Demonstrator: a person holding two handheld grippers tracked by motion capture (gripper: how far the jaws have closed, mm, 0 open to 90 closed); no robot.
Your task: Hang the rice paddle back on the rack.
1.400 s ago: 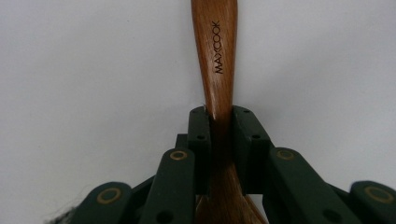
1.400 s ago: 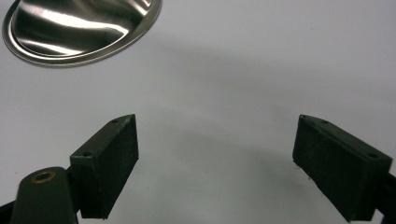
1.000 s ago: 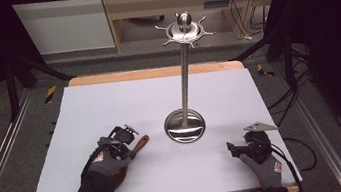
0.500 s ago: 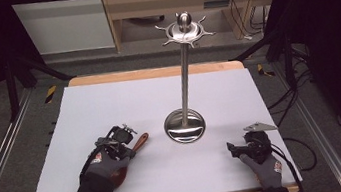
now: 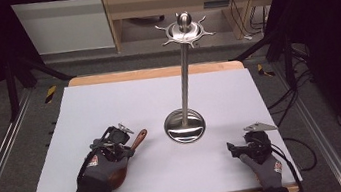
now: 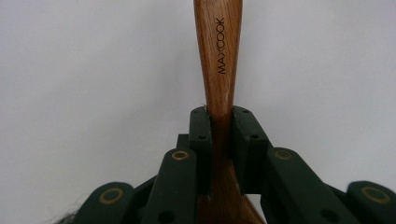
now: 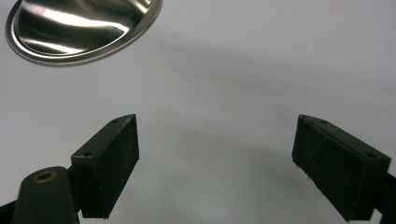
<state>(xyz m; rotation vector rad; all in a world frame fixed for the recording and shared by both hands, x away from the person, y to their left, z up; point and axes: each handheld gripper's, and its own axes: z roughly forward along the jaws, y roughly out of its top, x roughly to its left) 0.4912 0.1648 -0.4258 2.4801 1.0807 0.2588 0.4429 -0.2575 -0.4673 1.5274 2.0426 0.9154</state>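
Two grippers sit low on the white table (image 5: 84,108): the left gripper (image 6: 219,126) is clamped on a wooden spoon's (image 6: 218,56) handle — at about eight o'clock from the steel stand (image 5: 185,124) — while the right gripper (image 7: 215,163), at four o'clock, gapes with nothing between its jaws.

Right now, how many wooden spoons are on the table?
1. The wooden spoon lies near the left front of the table, clamped by the left gripper, left of the metal stand.

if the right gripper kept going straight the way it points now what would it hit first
Probably the round polished steel base of the utensil stand. The open right gripper has bare white tabletop directly ahead, with the base ahead and slightly aside, so it might just miss.
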